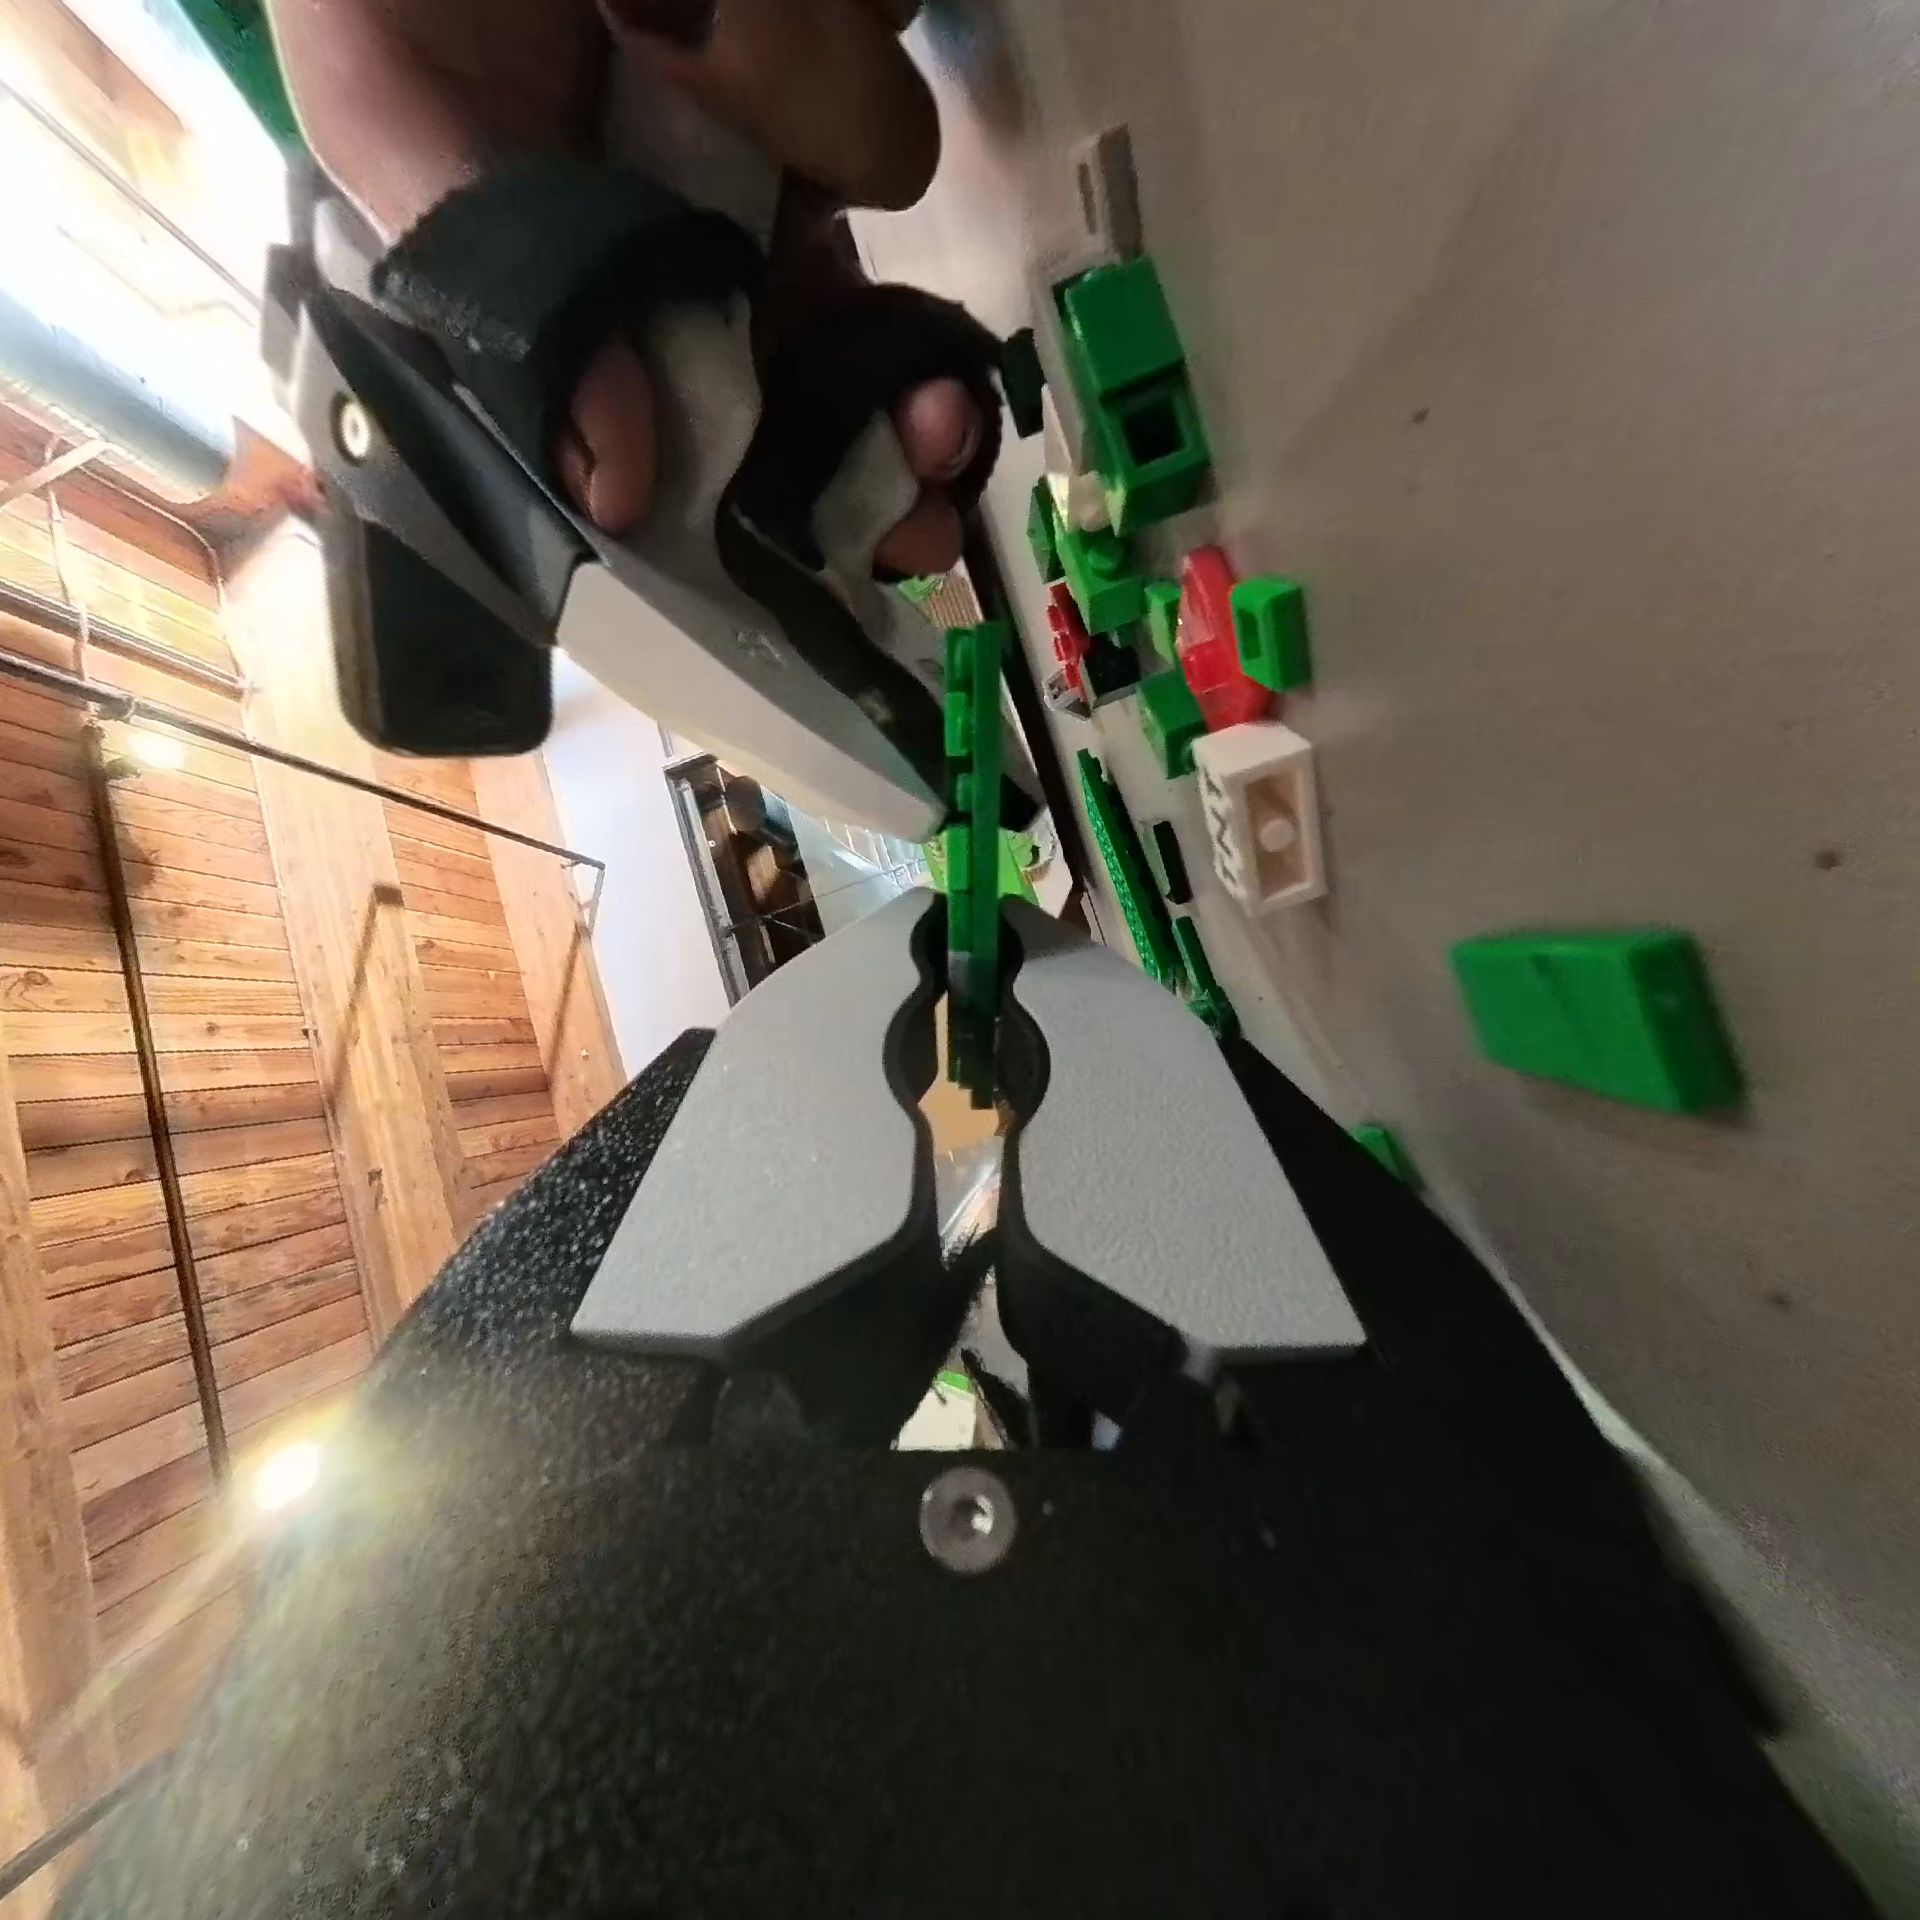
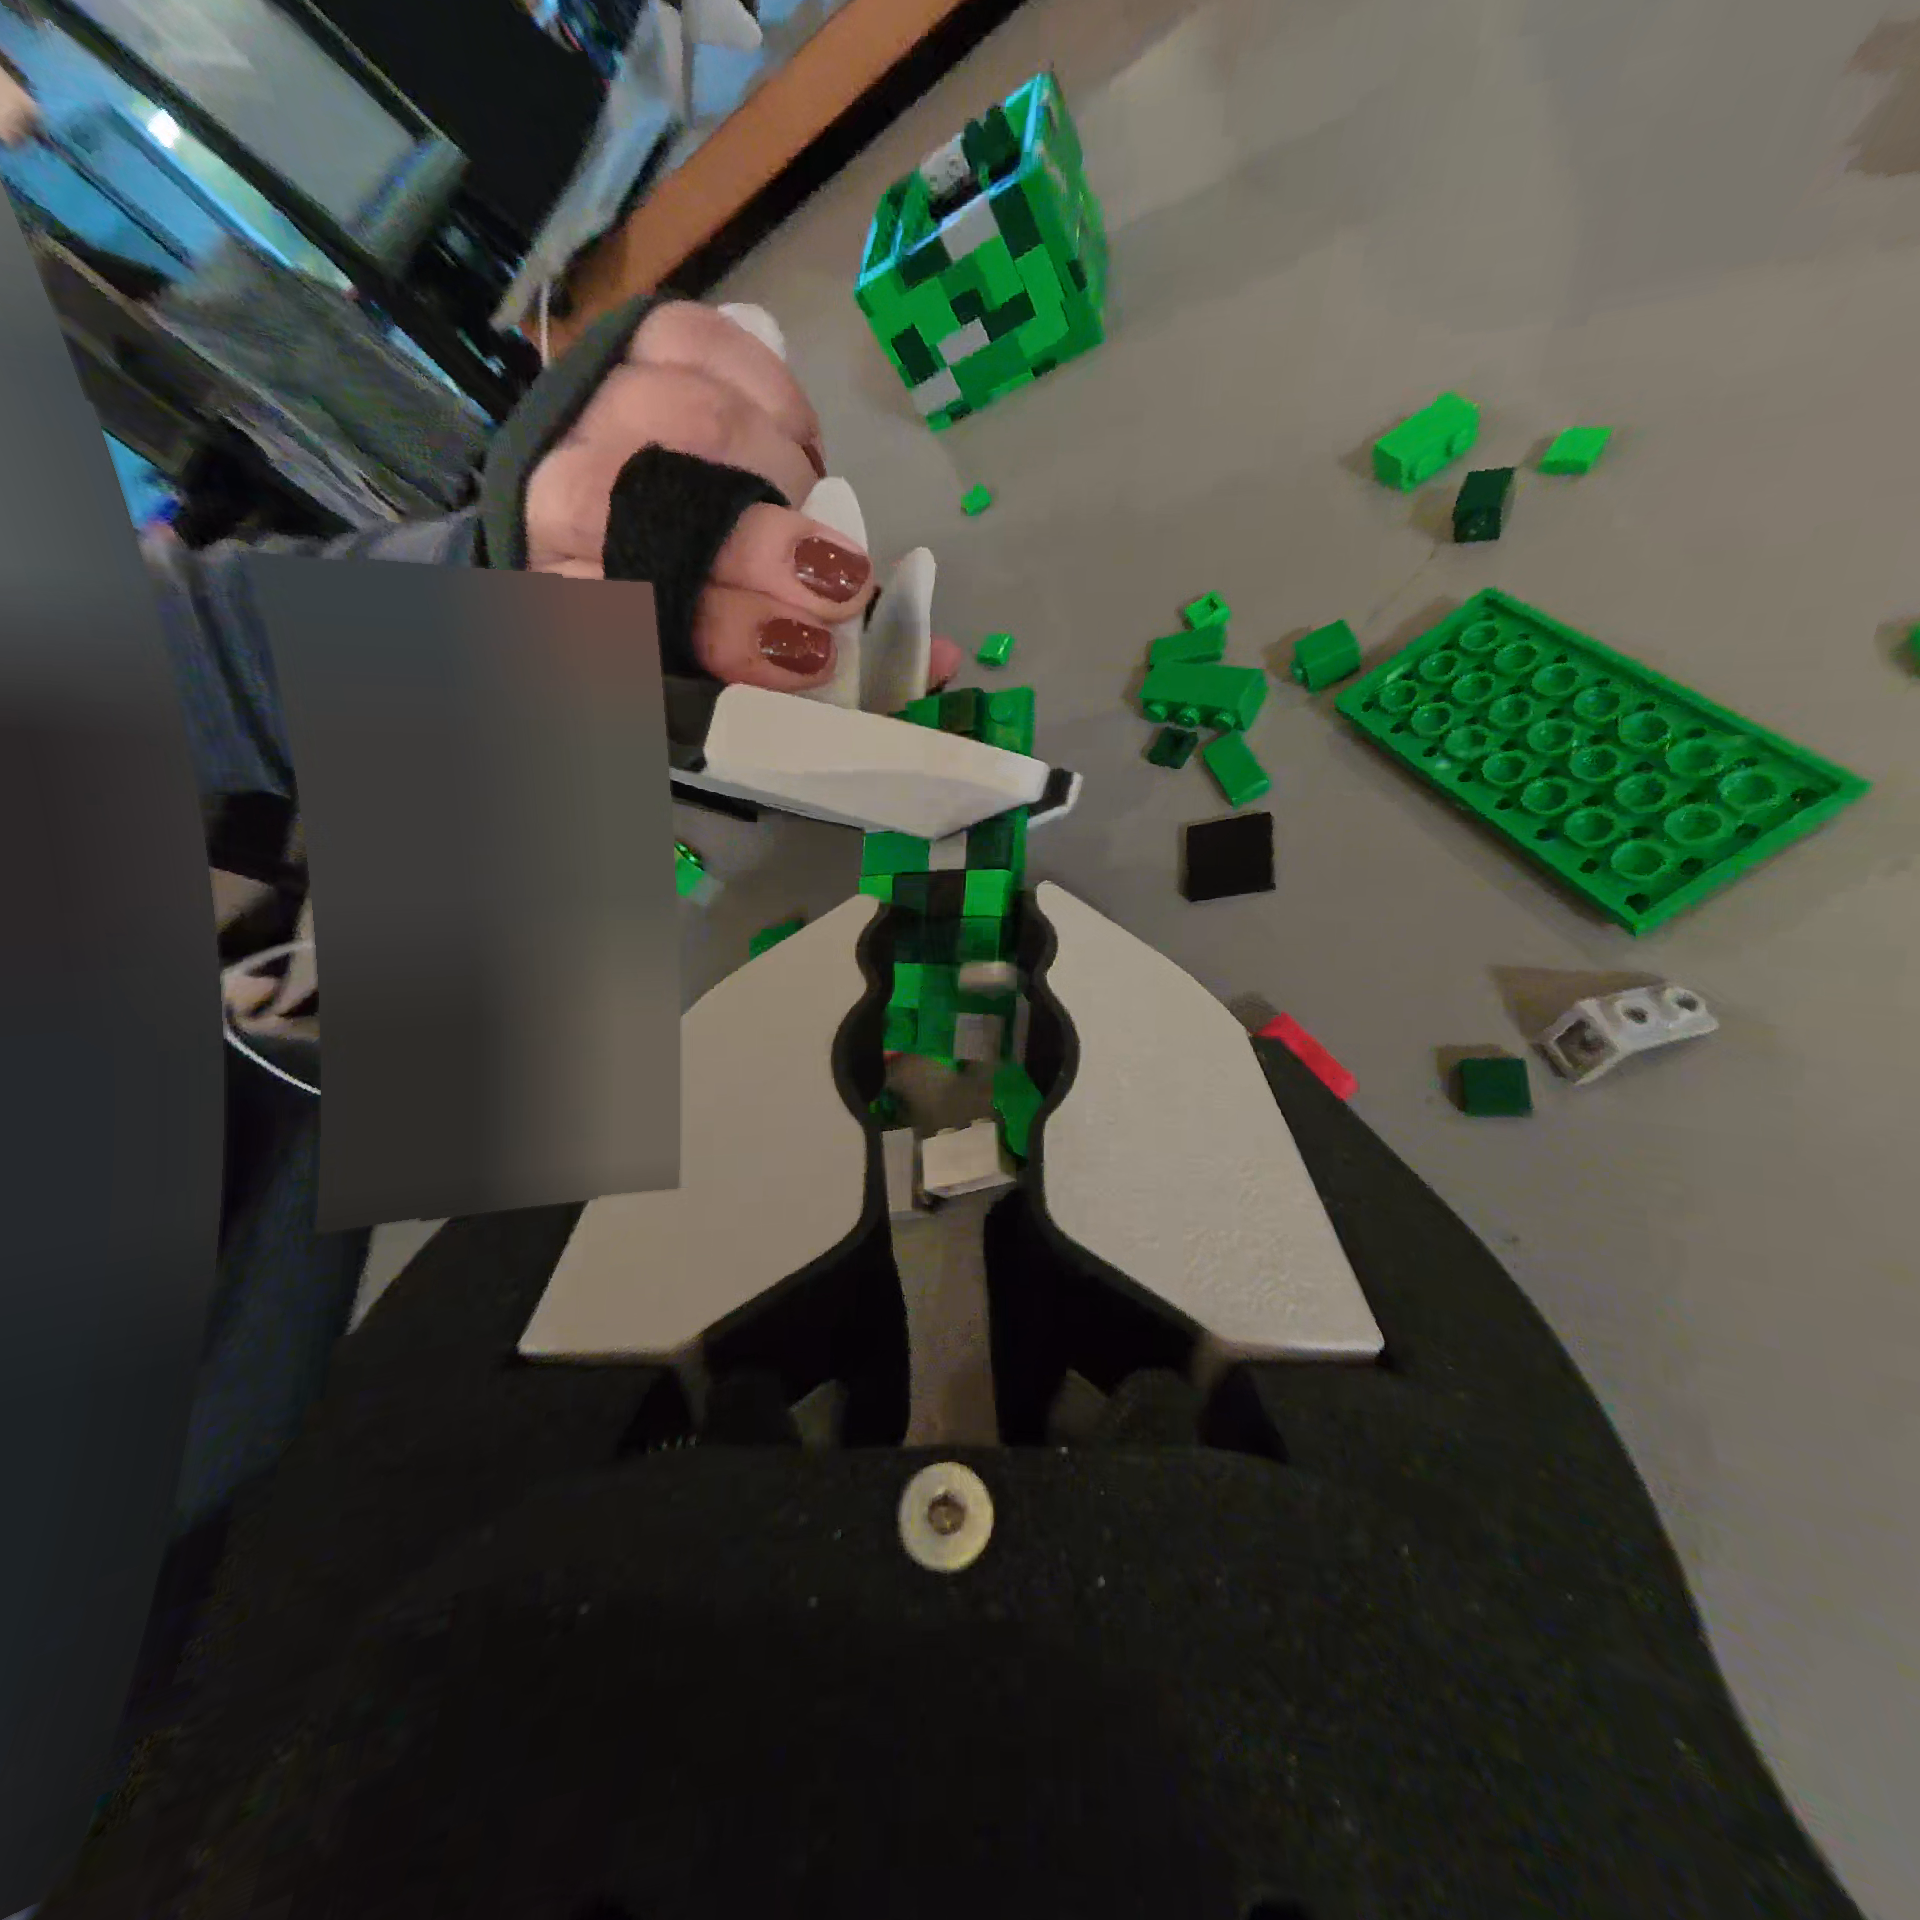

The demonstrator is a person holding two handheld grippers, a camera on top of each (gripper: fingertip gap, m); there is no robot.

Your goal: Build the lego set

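Note:
My left gripper (image 1: pixel 974 935) is shut on a thin green lego panel (image 1: pixel 974 727), seen edge-on and held off the grey table (image 1: pixel 1558 312). In the right wrist view the same panel (image 2: pixel 951 935) shows its face, a mosaic of green, dark green and grey bricks. My right gripper (image 2: pixel 956 899) is shut on it across its width. The left gripper (image 2: pixel 1044 795) comes in from the left there and clamps the panel's far part. In the left wrist view the right gripper (image 1: pixel 930 821) reaches in from the upper left, with its tip against the panel.
A built green cube (image 2: pixel 982 260) stands at the back of the table. An upside-down green baseplate (image 2: pixel 1600 758), a black tile (image 2: pixel 1228 854), a white angled piece (image 2: pixel 1621 1023) and loose green bricks (image 2: pixel 1205 691) lie to the right. Green, red and white pieces (image 1: pixel 1273 821) lie beside the panel. My two grippers' fingertips are within a few centimetres of each other.

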